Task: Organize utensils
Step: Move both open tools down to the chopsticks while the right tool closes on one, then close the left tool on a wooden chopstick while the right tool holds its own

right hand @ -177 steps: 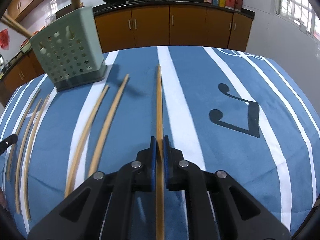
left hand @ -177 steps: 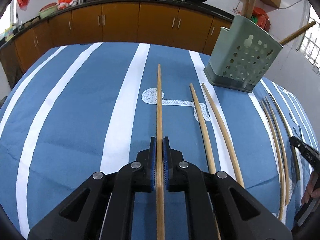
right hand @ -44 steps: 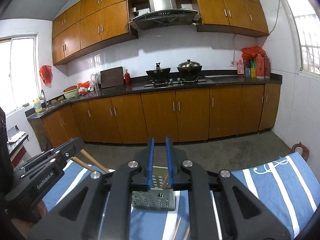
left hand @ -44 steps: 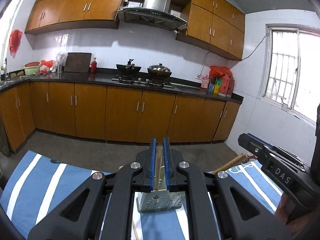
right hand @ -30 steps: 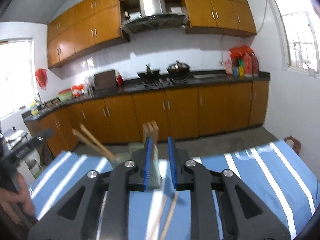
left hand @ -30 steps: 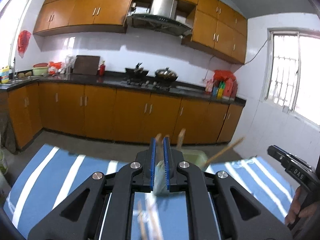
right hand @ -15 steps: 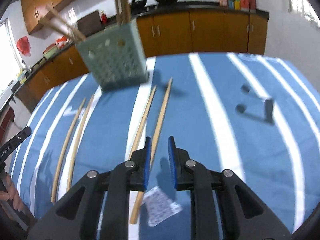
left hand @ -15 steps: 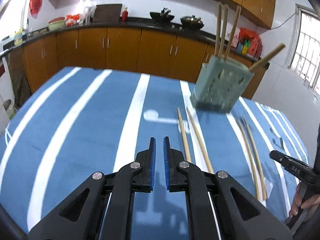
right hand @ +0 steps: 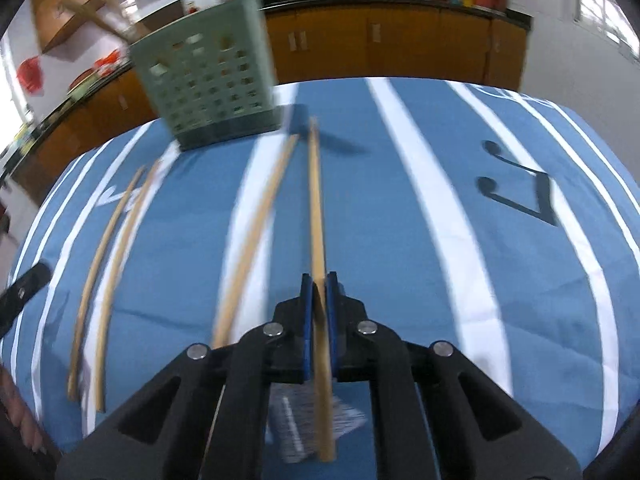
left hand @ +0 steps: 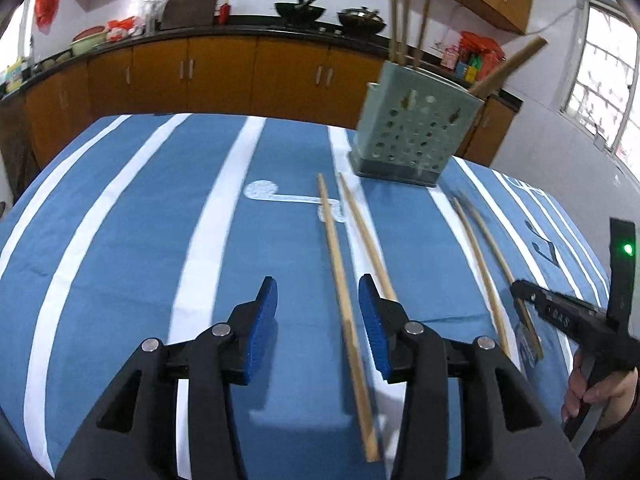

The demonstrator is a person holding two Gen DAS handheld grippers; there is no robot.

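Note:
A green perforated utensil holder (left hand: pixel 412 136) stands on the blue striped tablecloth with several chopsticks upright in it; it also shows in the right wrist view (right hand: pixel 208 72). My left gripper (left hand: pixel 318 312) is open, its jaws astride a wooden chopstick (left hand: pixel 340 264) lying on the cloth, with a second chopstick (left hand: pixel 366 232) just right of it. My right gripper (right hand: pixel 314 300) is shut on a wooden chopstick (right hand: pixel 316 200) that points toward the holder. Another chopstick (right hand: pixel 256 232) lies to its left.
Two more chopsticks (left hand: pixel 480 260) lie at the right of the left wrist view, seen at the left in the right wrist view (right hand: pixel 108 256). The right gripper's body (left hand: pixel 568 320) shows there too. Kitchen cabinets (left hand: pixel 224 76) stand beyond the table's far edge.
Both grippers came down from the holder to the table. The left gripper has opened wide around a chopstick. The right gripper has closed on another chopstick.

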